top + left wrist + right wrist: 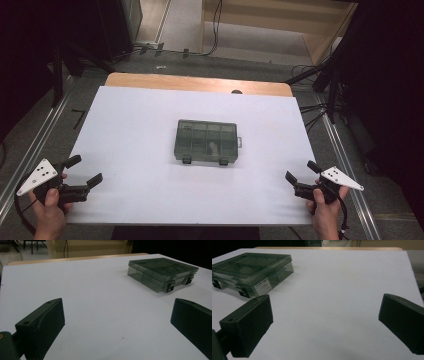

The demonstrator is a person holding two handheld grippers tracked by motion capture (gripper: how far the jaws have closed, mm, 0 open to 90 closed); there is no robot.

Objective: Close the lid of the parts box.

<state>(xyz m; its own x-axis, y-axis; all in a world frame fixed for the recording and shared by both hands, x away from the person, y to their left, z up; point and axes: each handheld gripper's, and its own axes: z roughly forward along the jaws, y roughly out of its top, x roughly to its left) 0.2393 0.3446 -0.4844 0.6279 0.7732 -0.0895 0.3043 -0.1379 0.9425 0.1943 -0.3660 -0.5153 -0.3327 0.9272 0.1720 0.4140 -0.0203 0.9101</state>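
Closed, smoke-tinted compartment box (pixel 206 142) at the middle of the white desk (pixel 135 130), flat on its base, lid down. Two dark latches on the near long edge, a small tab on the right short side. Inside, dividers visible through the lid and one pale small item in a near compartment; too blurred to tell what.

Left tongs (pixel 84 170) at the near left corner of the desk, held in the left hand (pixel 49 210), jaws spread wide and holding nothing, grey three-cornered plate on top. Well apart from the box, pointing roughly toward it. In the left gripper view, left tongs (pixel 117 322) released over bare white surface, box (pixel 161 271) far off at upper right, latches facing the camera.

Right tongs (pixel 301 173) at the near right corner, held in the right hand (pixel 326 210), jaws likewise parted with nothing between them. Also well apart from the box. In the right gripper view, right tongs (pixel 325 322) gaping over bare desk, box (pixel 249 270) at upper left, a white label on its short side wall.

Box roughly midway between the two tongs, touched by neither.
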